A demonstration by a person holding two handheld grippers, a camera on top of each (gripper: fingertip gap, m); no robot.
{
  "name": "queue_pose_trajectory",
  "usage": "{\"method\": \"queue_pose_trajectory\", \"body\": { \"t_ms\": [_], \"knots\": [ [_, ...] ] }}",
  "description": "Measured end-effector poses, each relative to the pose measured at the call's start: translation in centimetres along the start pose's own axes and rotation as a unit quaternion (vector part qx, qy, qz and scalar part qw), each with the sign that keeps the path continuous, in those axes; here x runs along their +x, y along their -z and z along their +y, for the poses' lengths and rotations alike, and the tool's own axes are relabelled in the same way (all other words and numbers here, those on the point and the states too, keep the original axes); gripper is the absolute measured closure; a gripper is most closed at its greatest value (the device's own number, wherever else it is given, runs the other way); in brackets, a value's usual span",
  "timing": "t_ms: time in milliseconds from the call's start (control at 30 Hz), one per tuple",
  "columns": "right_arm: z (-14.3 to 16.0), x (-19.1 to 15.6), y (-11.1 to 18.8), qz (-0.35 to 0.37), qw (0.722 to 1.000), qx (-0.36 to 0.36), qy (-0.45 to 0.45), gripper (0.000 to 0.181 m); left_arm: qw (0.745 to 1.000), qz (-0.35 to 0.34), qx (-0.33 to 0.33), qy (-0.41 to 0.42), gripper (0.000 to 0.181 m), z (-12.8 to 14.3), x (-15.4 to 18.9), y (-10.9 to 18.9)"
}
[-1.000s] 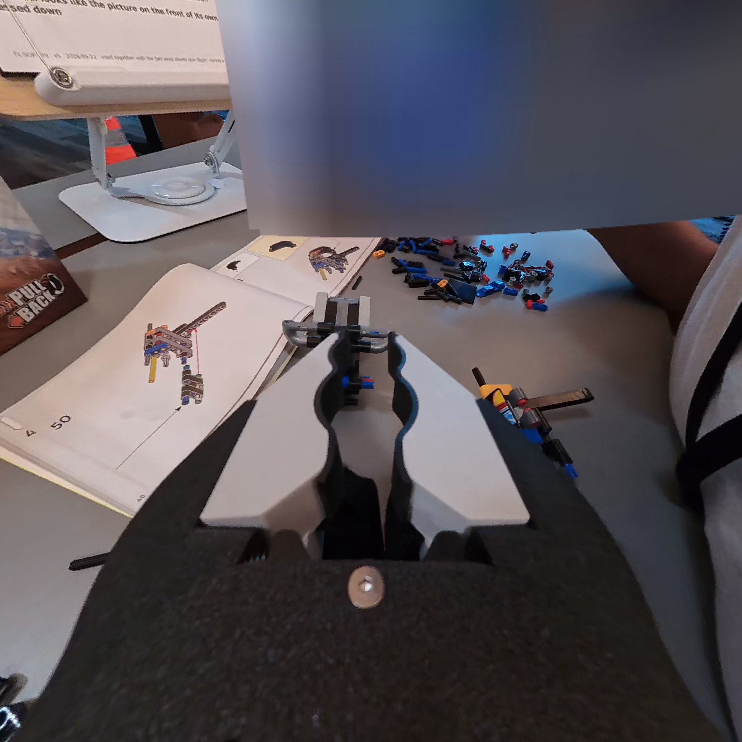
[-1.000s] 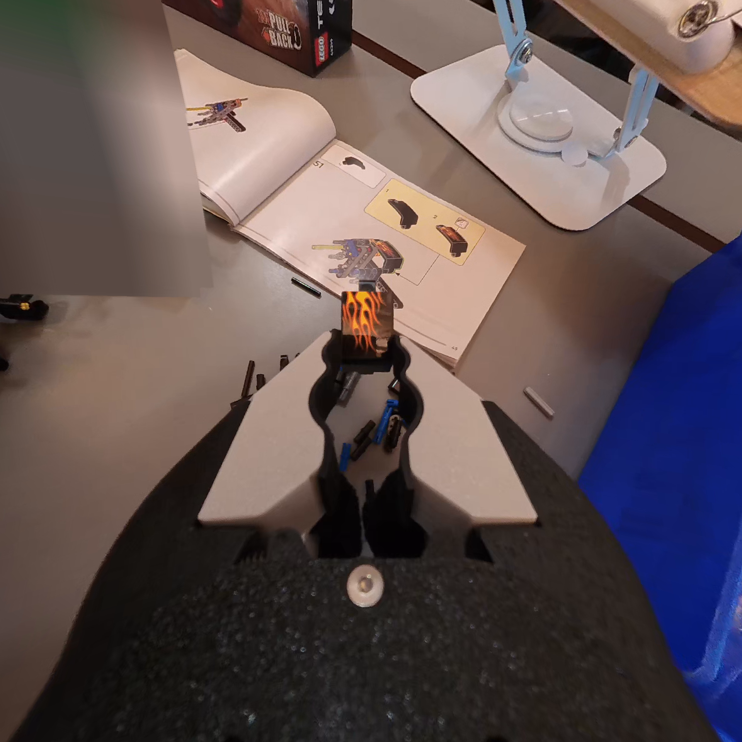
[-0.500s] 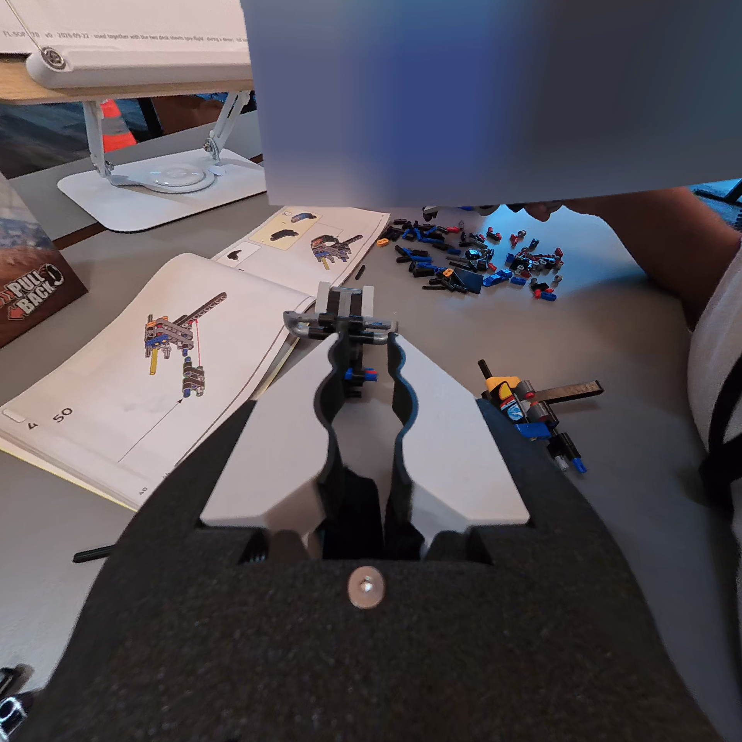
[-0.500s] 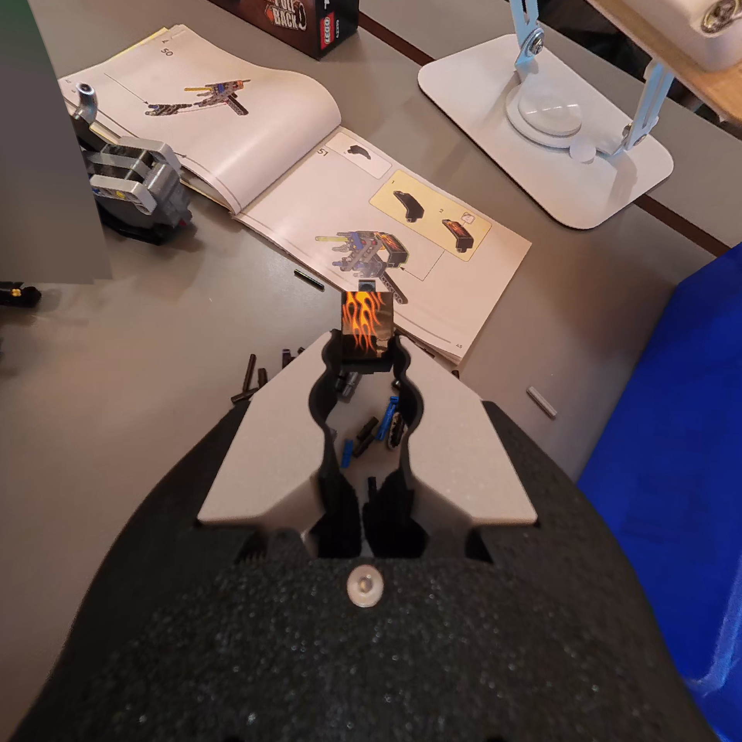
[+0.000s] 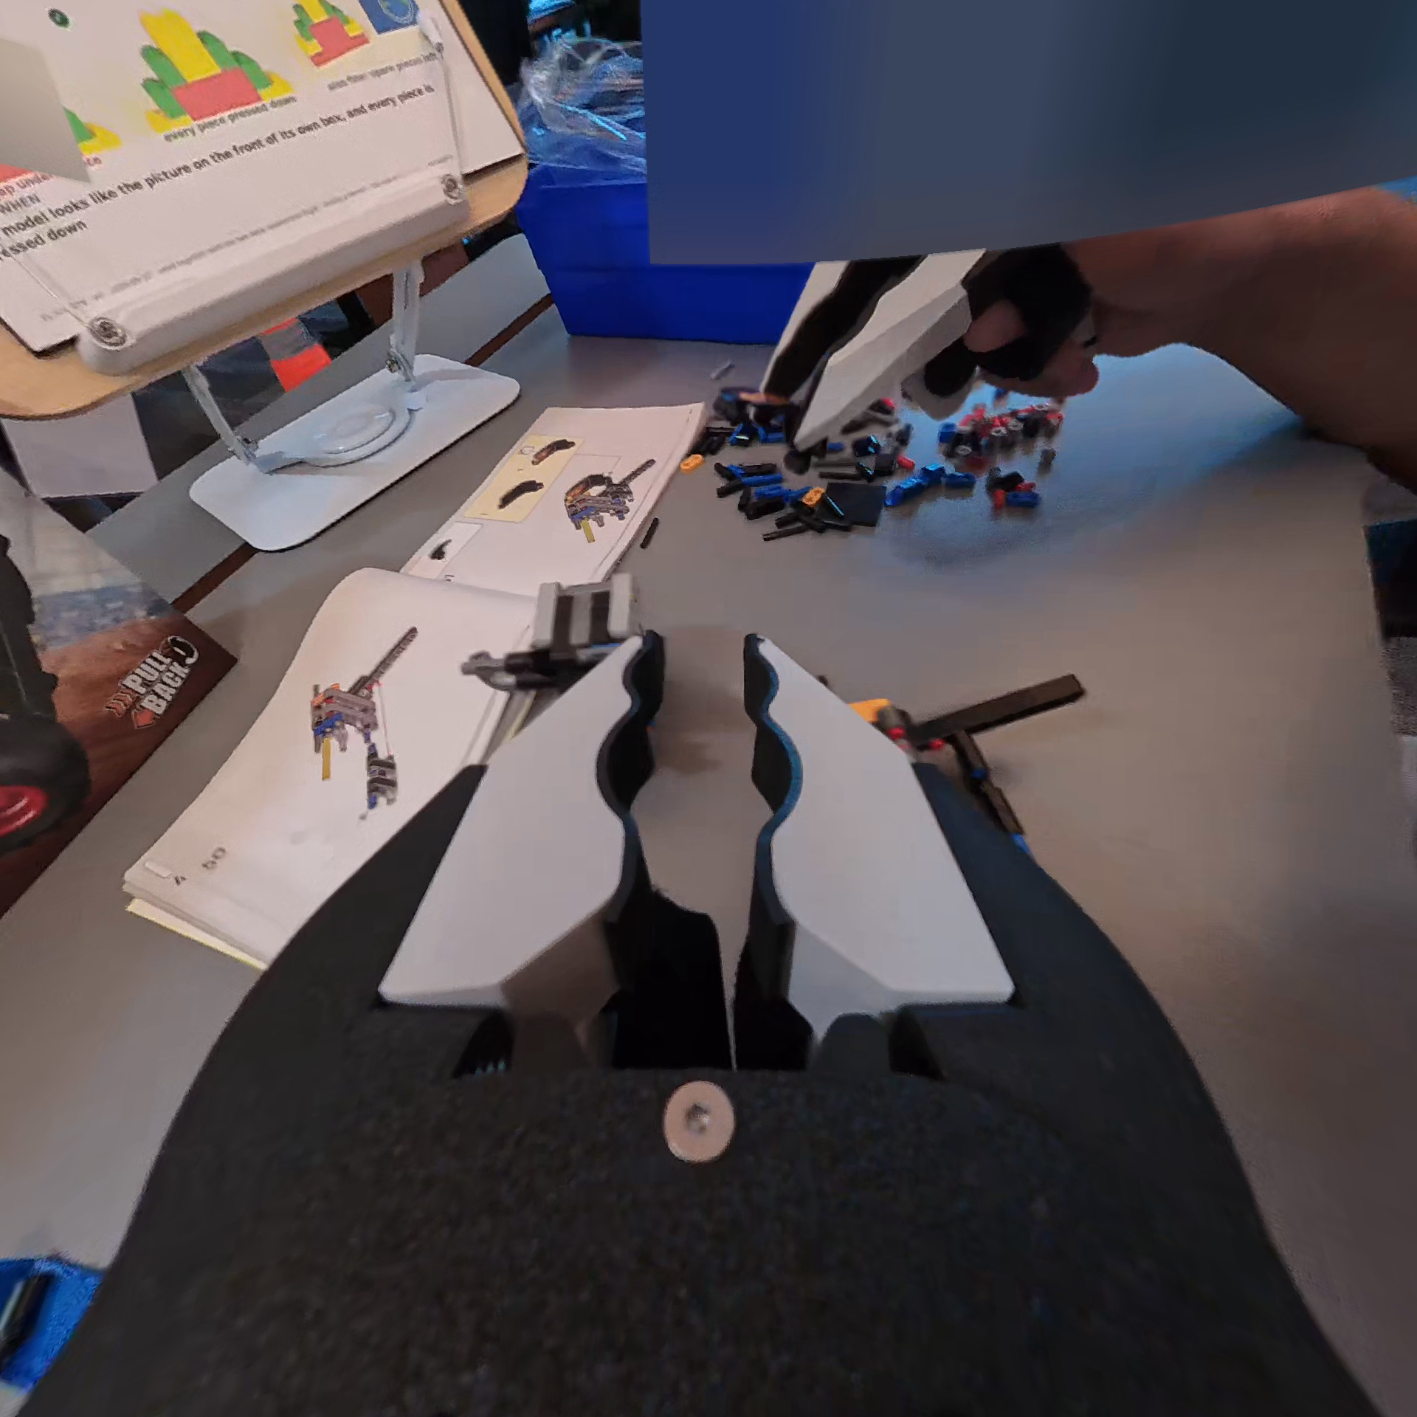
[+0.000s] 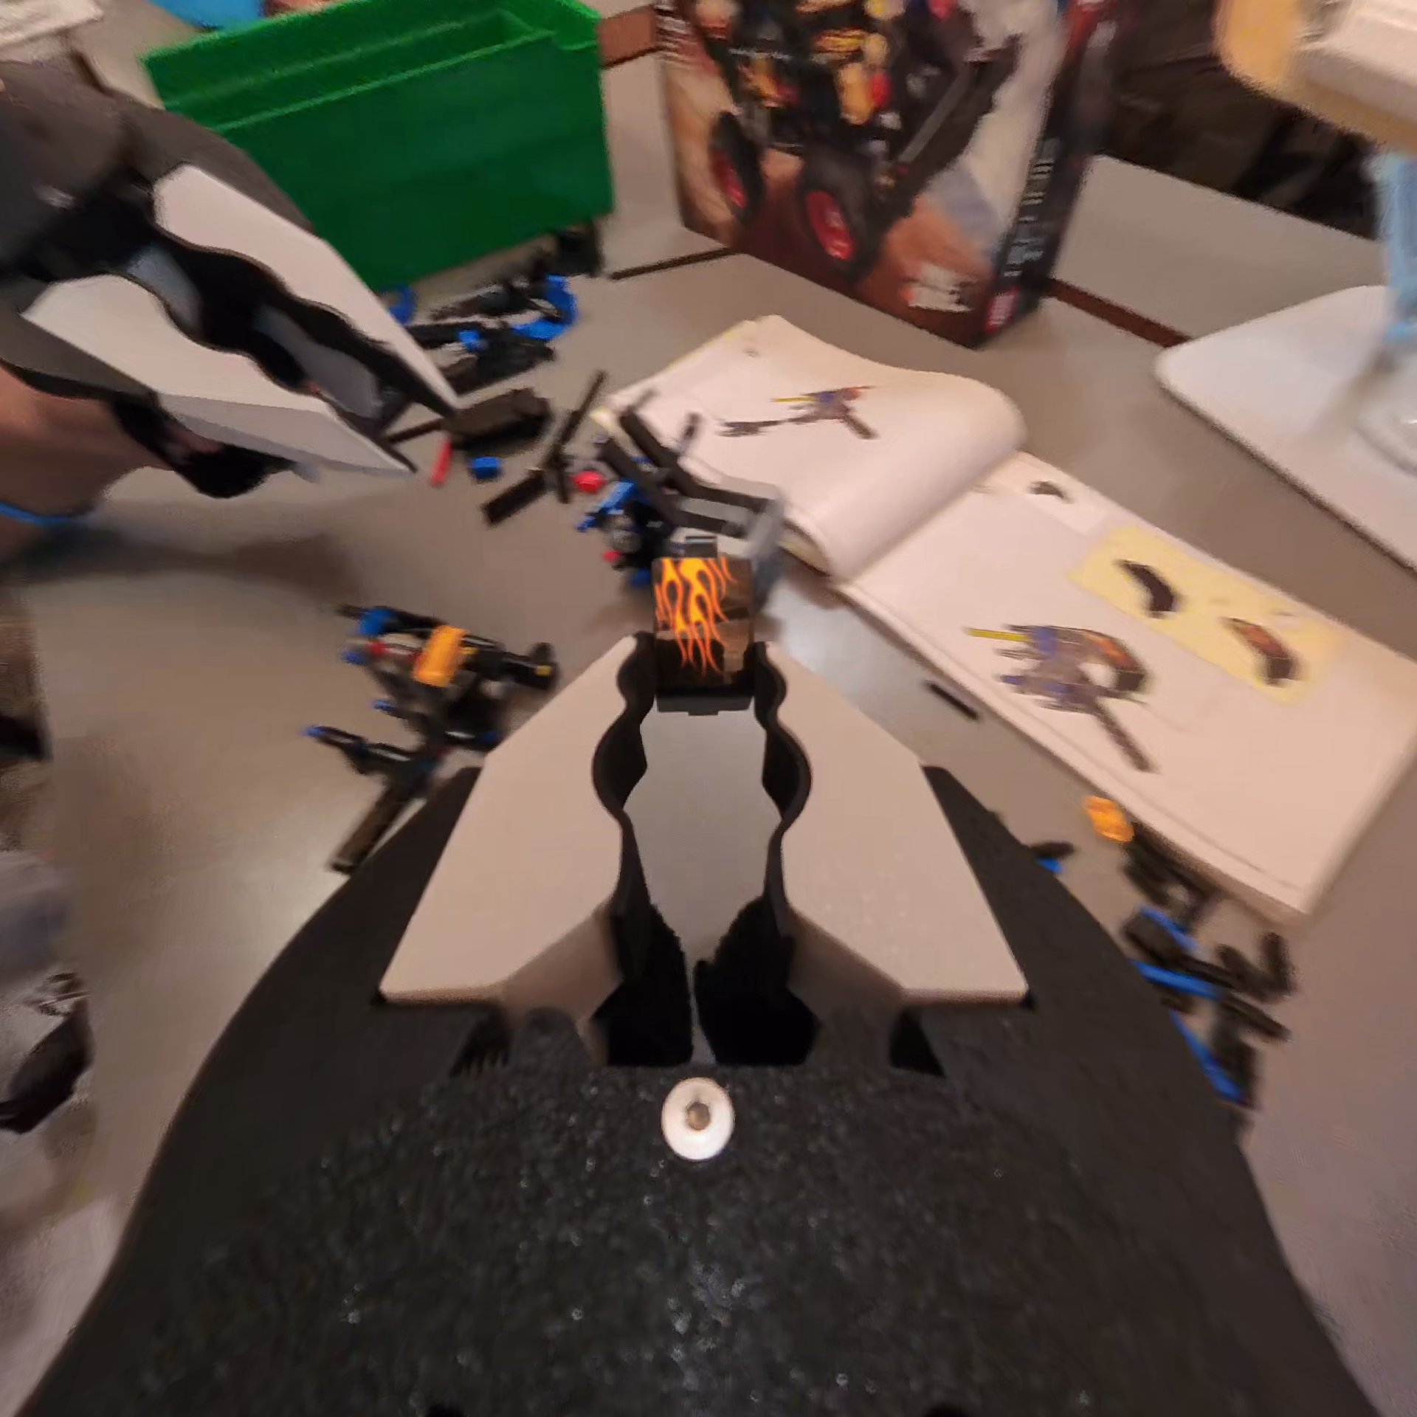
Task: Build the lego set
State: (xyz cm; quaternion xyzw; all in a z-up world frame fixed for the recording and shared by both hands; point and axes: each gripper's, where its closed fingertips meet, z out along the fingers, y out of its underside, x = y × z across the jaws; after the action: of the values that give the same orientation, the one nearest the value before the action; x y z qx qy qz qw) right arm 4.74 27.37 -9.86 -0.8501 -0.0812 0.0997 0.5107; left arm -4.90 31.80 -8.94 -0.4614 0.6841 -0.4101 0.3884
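Observation:
My left gripper (image 5: 701, 652) is open with only bare table between its pads. A grey and black lego assembly (image 5: 571, 632) rests at the edge of the instruction booklet (image 5: 307, 767), just left of my left fingertip (image 5: 613, 690). My right gripper (image 6: 701, 667) is shut on a black piece with an orange flame sticker (image 6: 701, 621), held above the table near the assembly (image 6: 690, 506). In the left wrist view the right gripper (image 5: 836, 399) hangs over the pile of loose pieces (image 5: 843, 483). The left gripper (image 6: 253, 345) shows at the upper left of the right wrist view.
A second sub-assembly with an orange part and black beam (image 5: 966, 717) lies right of my left gripper; it also shows in the right wrist view (image 6: 445, 667). The set's box (image 6: 882, 153), a green bin (image 6: 422, 130), a blue bin (image 5: 606, 253) and a white sheet stand (image 5: 345, 437) ring the table. Across from one pair of fingers to the other is roughly 11 centimeters.
My left gripper opened a little and let go of the grey and black assembly, which now lies beside its left finger. My right gripper swung left, still holding the flame piece.

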Motion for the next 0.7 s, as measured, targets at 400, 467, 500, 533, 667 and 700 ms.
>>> {"method": "queue_pose_trajectory", "body": {
  "t_ms": [400, 467, 500, 533, 667, 700],
  "knots": [
    [2.6, -7.5, -2.4, -0.088, 0.995, -0.015, -0.049, 0.157, 0.997, -0.002, -0.075, 0.028, 0.159, 4.6, 7.7, 2.6],
    [3.3, -7.4, -2.3, -0.073, 0.996, -0.024, -0.038, 0.157, 0.996, -0.011, -0.087, 0.020, 0.160, 5.1, 8.4, 2.4],
    [3.5, -7.3, -2.3, -0.064, 0.997, -0.026, -0.033, 0.157, 0.996, -0.015, -0.088, 0.020, 0.160, 5.1, 8.6, 2.3],
    [3.7, -7.2, -2.2, -0.055, 0.998, -0.028, -0.028, 0.157, 0.996, -0.020, -0.088, 0.023, 0.160, 5.1, 8.6, 2.2],
    [4.4, -6.5, -1.6, -0.012, 0.999, -0.036, 0.001, 0.157, 0.996, -0.039, -0.063, 0.057, 0.158, 4.4, 7.8, 2.2],
    [4.5, -6.1, -1.5, 0.000, 0.999, -0.036, 0.009, 0.157, 0.995, -0.043, -0.056, 0.067, 0.157, 4.2, 7.5, 2.2]
  ]
}}
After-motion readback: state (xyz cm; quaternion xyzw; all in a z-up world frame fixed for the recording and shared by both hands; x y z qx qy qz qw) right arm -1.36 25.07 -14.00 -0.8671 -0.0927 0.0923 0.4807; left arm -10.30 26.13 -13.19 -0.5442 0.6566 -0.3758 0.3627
